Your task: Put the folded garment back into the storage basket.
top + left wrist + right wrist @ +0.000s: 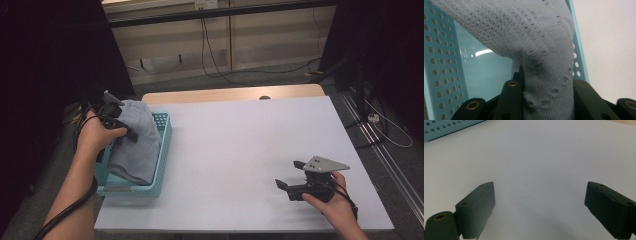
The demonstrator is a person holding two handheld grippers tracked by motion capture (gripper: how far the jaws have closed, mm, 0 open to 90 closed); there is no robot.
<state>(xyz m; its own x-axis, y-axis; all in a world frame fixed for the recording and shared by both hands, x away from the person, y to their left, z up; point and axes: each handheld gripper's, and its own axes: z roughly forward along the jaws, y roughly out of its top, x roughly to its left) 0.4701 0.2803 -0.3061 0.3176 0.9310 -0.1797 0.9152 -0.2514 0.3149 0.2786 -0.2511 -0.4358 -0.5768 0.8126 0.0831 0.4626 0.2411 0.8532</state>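
Note:
A grey knitted garment hangs into a light blue perforated basket at the table's left edge. My left gripper is shut on a fold of that garment and holds it over the basket; the knit is bunched between the two black jaws. Near the front right of the white table, my right gripper rests low with its jaws wide apart. Between its fingers lies only bare table.
A corner of the basket lies far off at the upper left of the right gripper view. Behind the white table top runs a wooden strip; cables trail over the floor beyond it and at the right.

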